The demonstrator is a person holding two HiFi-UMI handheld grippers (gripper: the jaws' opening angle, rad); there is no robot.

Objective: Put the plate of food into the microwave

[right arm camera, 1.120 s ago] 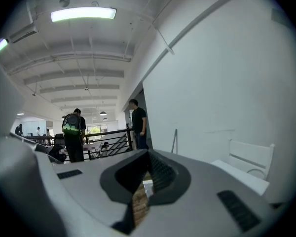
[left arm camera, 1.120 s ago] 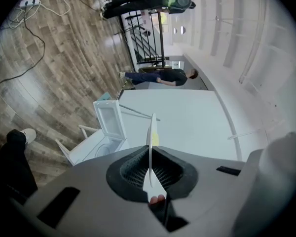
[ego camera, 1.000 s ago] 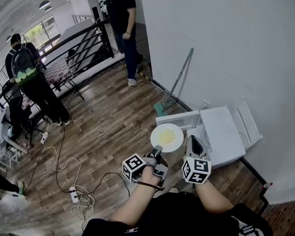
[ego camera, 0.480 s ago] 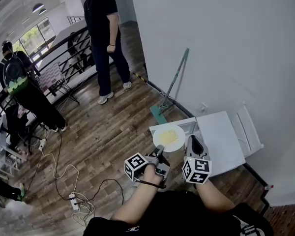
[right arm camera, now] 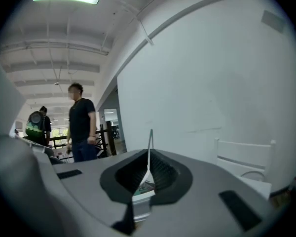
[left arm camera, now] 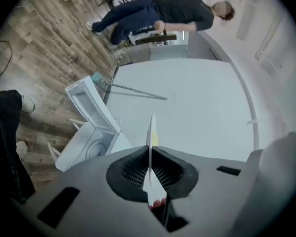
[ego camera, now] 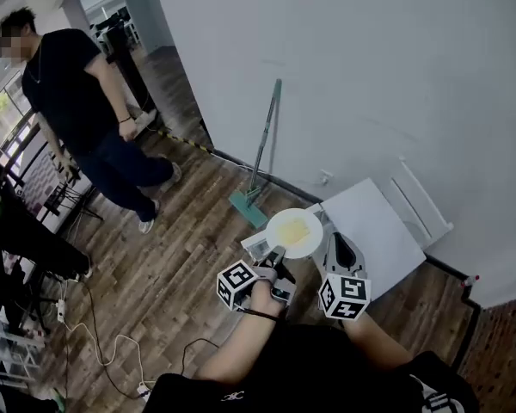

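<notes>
Grey-bodied left gripper (ego camera: 275,258) reached forward off a bent forearm, clamped on the near rim of the plate (ego camera: 294,232), which sat over the open front of the microwave (ego camera: 374,235). The right gripper (ego camera: 335,243) lay just beside it, jaws together on nothing, aimed at the wall. The left gripper view alone showed the plate edge-on and the turntable (left arm camera: 91,149). The head view alone showed the food (ego camera: 296,229) from above, and 1 mop (ego camera: 262,157) leaning nearby.
</notes>
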